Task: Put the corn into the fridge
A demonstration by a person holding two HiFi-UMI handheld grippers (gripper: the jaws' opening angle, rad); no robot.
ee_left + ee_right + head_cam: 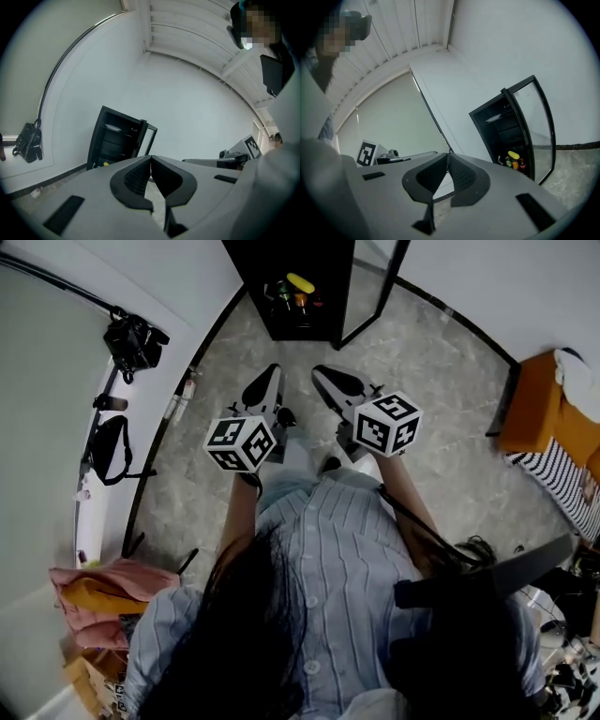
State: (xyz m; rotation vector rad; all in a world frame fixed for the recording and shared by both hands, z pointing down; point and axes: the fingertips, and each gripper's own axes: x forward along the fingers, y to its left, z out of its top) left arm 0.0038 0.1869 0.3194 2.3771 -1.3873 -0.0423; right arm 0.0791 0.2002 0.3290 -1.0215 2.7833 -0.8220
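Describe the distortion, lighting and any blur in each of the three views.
Head view: strong fisheye, the dark skirting line bows around the fridge, whose inside is dark. Left gripper view: round black vignette, soft even light, mosaic patch at top right. Right gripper view: same vignette, the fridge door bends in a curve; no motion blur.

Marbled stone floor (441,352) — matt-black fridge (251,282), glass door (536,117).
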